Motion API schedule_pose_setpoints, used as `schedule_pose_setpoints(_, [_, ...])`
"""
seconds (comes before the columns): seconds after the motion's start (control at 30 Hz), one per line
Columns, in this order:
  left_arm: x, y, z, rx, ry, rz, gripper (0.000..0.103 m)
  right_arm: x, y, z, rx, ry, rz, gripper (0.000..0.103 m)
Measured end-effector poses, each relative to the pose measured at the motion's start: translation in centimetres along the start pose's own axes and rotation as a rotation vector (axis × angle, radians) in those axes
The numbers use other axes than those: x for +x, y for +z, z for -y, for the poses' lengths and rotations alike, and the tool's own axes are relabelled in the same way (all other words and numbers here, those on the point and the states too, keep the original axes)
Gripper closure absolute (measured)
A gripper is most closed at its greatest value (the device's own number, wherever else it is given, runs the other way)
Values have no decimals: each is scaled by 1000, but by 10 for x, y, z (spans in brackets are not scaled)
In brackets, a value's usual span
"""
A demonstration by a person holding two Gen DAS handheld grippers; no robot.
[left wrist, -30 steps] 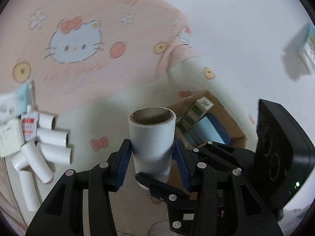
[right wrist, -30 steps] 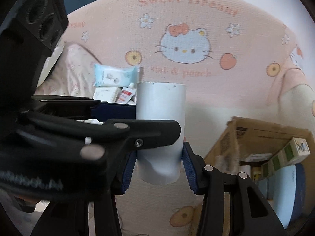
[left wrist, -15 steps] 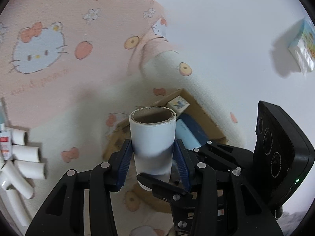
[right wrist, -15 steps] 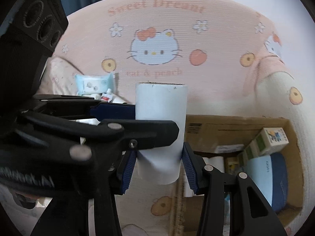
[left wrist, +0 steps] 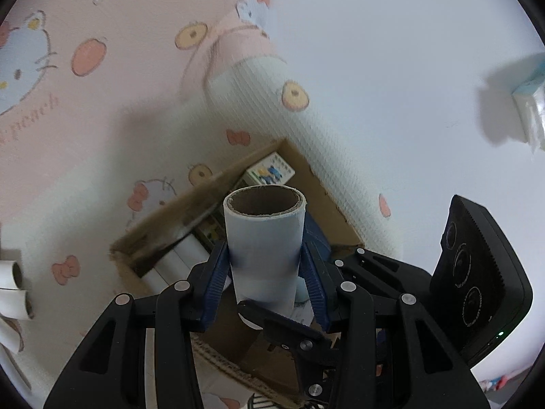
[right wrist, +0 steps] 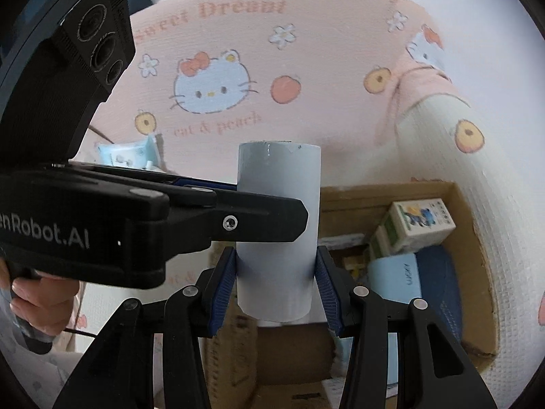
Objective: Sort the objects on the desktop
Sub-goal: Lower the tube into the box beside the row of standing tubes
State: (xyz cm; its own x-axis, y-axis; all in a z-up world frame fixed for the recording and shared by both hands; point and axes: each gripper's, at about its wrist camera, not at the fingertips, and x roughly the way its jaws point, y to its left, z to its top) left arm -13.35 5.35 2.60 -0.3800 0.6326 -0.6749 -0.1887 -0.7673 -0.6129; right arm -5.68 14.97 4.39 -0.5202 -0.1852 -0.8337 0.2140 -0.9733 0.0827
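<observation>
One white cardboard tube [left wrist: 264, 248] is held by both grippers at once. My left gripper [left wrist: 264, 267] is shut on its middle, and the brown open end faces the camera. In the right wrist view the same tube [right wrist: 279, 177] stands upright with my right gripper [right wrist: 276, 272] shut on its lower part. The left gripper [right wrist: 269, 204] crosses it from the left, one finger in front and one behind. The right gripper's fingers [left wrist: 282, 330] show under the tube in the left wrist view. The tube hangs above an open cardboard box [left wrist: 163, 235], also seen from the right [right wrist: 374, 191].
The box holds a small printed carton [right wrist: 419, 221], a blue pack [right wrist: 408, 279] and white tubes [left wrist: 177, 259]. Loose tubes [left wrist: 13, 289] lie at the left edge on the pink cartoon cloth [right wrist: 306, 109]. A tissue packet [right wrist: 126, 150] lies further back. A hand [right wrist: 37, 300] holds the left gripper.
Both grippers have carried the tube across the cloth, from near the pile of loose tubes to above the cardboard box. The grip on the tube looks the same.
</observation>
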Motion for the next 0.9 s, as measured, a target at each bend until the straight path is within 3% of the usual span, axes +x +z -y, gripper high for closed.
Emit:
schedule_pose_setpoints(0.17, [29, 0, 2, -40, -11, -65, 55, 9, -13, 19, 34, -10, -55, 59])
schedule_pose_setpoints(0.37, [58, -2, -9, -166, -35, -109, 55, 22, -24, 42, 83, -1, -101, 59])
schedule_pose_setpoints(0.9, [95, -14, -21, -249, -13, -189, 56, 46, -33, 67, 154, 35, -153, 59])
